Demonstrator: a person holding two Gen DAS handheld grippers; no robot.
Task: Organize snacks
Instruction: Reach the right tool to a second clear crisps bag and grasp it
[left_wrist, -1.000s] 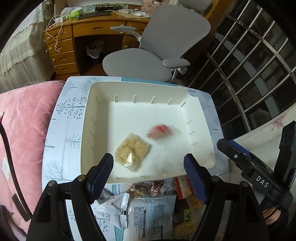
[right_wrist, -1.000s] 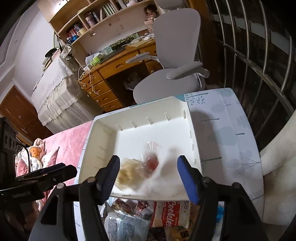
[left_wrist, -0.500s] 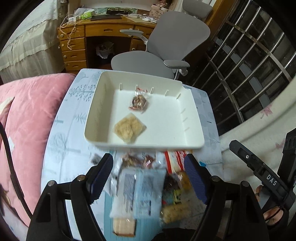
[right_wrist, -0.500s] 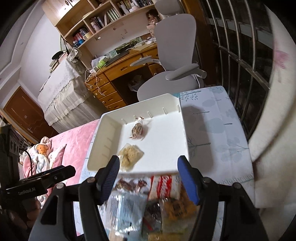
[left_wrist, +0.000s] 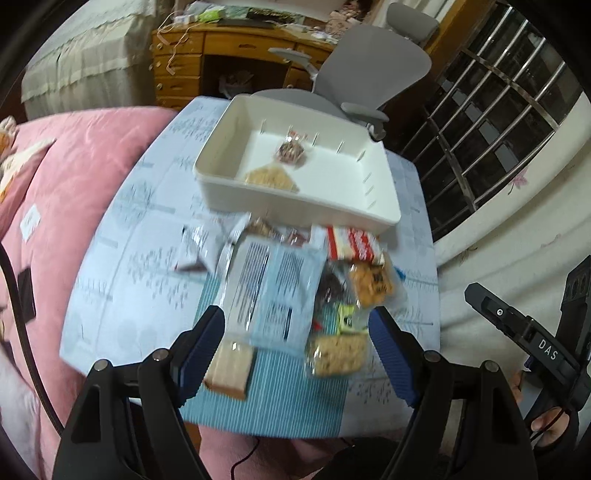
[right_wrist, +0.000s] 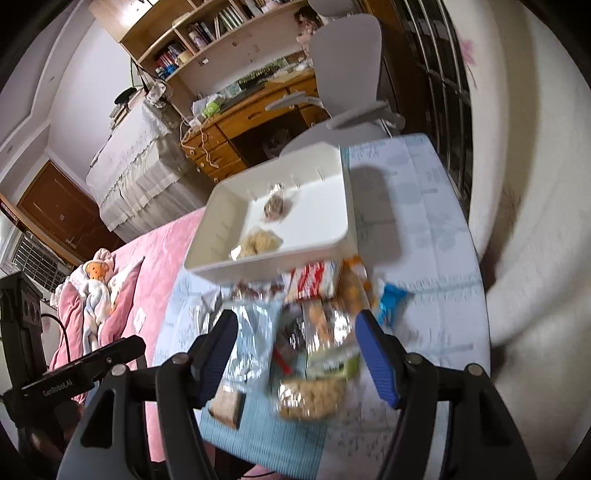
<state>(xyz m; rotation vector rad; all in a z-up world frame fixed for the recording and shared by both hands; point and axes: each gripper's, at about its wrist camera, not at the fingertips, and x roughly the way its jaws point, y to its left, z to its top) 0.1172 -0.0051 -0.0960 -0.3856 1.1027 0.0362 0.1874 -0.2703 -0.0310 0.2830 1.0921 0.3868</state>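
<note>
A white tray (left_wrist: 376, 210) (right_wrist: 225, 221) stands at the far end of the small table. In it lie a beige crispy snack (left_wrist: 271, 177) (right_wrist: 258, 240) and a small clear-wrapped dark sweet (left_wrist: 291, 149) (right_wrist: 275, 205). A pile of snack packs (left_wrist: 291, 284) (right_wrist: 314, 332) lies on the table in front of the tray. My left gripper (left_wrist: 297, 349) is open and empty above the near end of the pile. My right gripper (right_wrist: 297, 349) is open and empty above the same pile.
A pink quilt (left_wrist: 74, 184) lies left of the table (left_wrist: 140, 236). A grey office chair (left_wrist: 369, 74) and a wooden desk (left_wrist: 229, 55) stand beyond it. A barred window (left_wrist: 498, 122) is on the right. A white curtain (right_wrist: 535, 221) hangs at the right edge.
Both grippers have pulled back and up from the tray to over the snack pile. The wrapped sweet, tumbling a second ago, now rests near the tray's far wall.
</note>
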